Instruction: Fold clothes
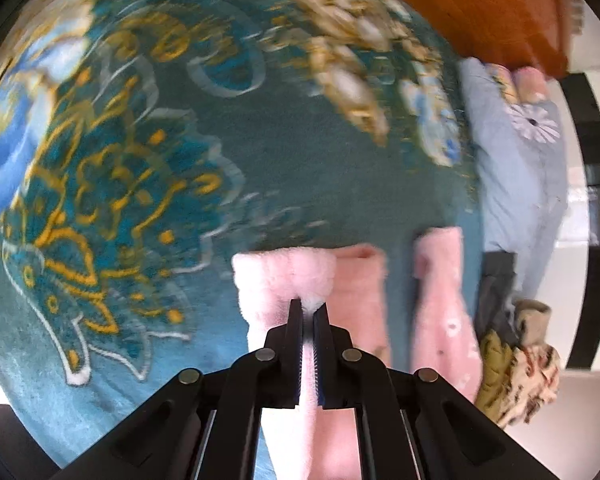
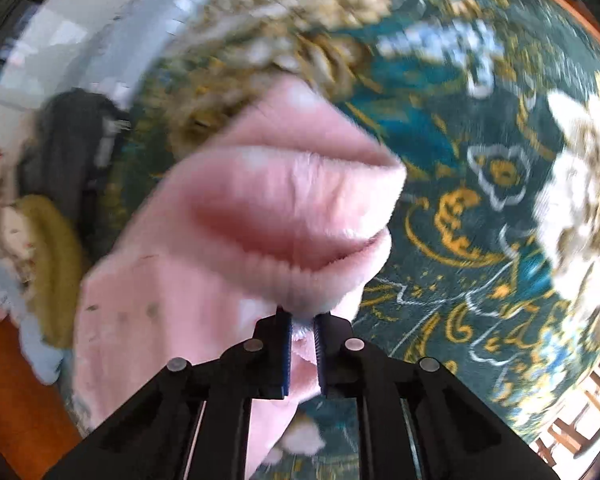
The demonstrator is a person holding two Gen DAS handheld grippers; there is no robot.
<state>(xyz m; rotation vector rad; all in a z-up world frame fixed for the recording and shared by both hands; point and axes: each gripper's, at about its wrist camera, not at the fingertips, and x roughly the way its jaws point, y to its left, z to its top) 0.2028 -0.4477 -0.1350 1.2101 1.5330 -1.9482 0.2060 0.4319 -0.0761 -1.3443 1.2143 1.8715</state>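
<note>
Nearest in each wrist view, a fold of fluffy pink cloth is pinched between narrowly set jaws: the left gripper (image 1: 307, 312) is closed on a ribbed cuff, and the right gripper (image 2: 302, 320) is closed on the rim of a wider opening of the pink garment (image 2: 204, 264). An edge is held at each side, presumably so that the cloth can be stretched flat and carried over into a fold without bunching. In the left view the garment is seen as long pink strips lying side by side (legs or sleeves, it cannot be told which) on the patterned teal blanket (image 1: 148, 184); one strip is in the jaws, another (image 1: 444, 304) lies just beside it with small pale marks on it. In the right view the opening is seen gaping, its ribbed hem curled and its inner face darker pink, and faint dots are scattered over the body of the cloth. The pile looks soft and thick, so slack is likely to sag between the two grips. Whether a fold has already been laid in the garment cannot be settled, as much is blurred. Farther off, a heap of other clothes (image 1: 516, 364) (olive, floral and dark pieces) is seen at the blanket's edge, with a pale blue garment (image 1: 512, 168) beyond it and an orange surface (image 1: 484, 12) farthest back.
</note>
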